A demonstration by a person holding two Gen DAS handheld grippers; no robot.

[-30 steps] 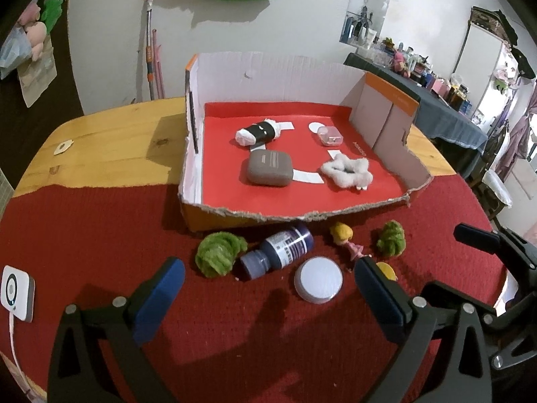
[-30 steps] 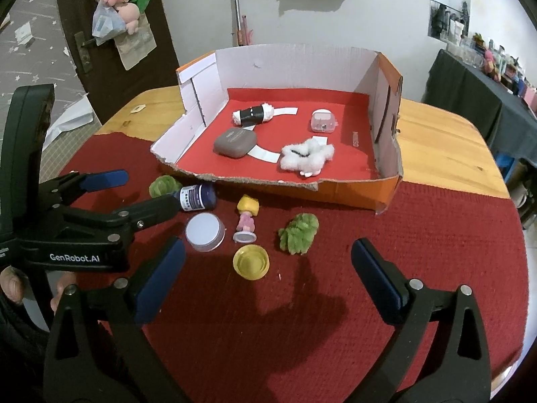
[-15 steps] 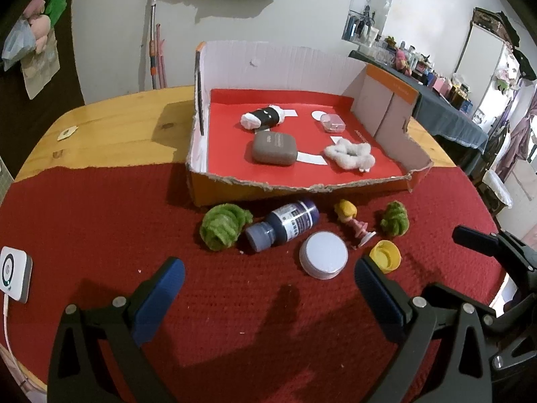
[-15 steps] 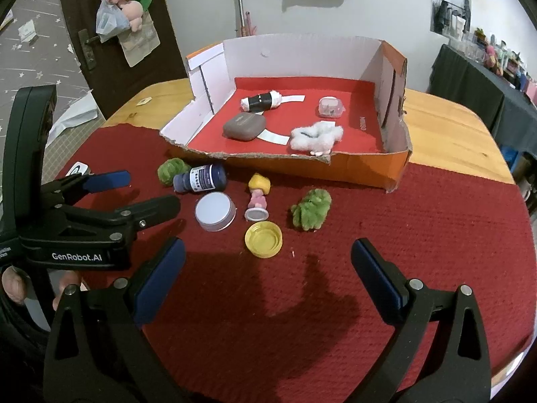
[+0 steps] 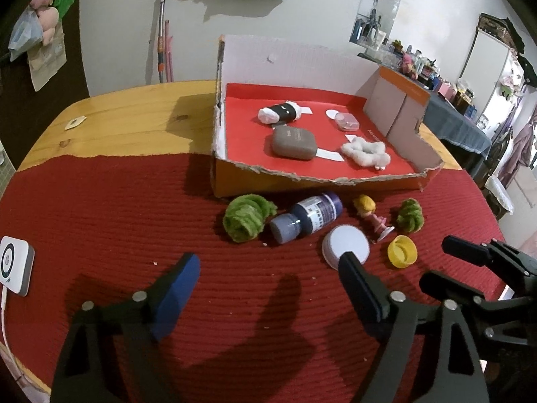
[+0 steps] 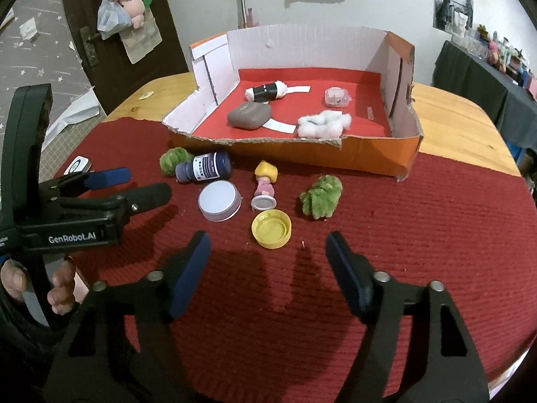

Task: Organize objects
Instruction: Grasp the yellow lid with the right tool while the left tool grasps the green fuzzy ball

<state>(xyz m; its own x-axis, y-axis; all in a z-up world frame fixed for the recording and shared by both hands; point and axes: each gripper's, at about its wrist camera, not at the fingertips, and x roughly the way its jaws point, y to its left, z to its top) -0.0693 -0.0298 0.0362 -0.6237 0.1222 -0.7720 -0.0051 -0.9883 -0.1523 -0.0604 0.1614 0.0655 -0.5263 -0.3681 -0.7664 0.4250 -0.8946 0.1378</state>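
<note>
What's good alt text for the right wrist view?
Open right gripper hovers empty over a red cloth, its fingers just narrowed, facing a yellow cap, white lid, doll, and blue bottle before a cardboard box.

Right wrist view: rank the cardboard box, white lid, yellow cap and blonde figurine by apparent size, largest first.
1. cardboard box
2. white lid
3. yellow cap and blonde figurine: too alike to rank; the cap lies nearer the camera.

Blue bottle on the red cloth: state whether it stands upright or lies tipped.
Tipped. The blue bottle lies on its side on the red cloth, cap end toward the green pom-pom, label facing sideways.
</note>
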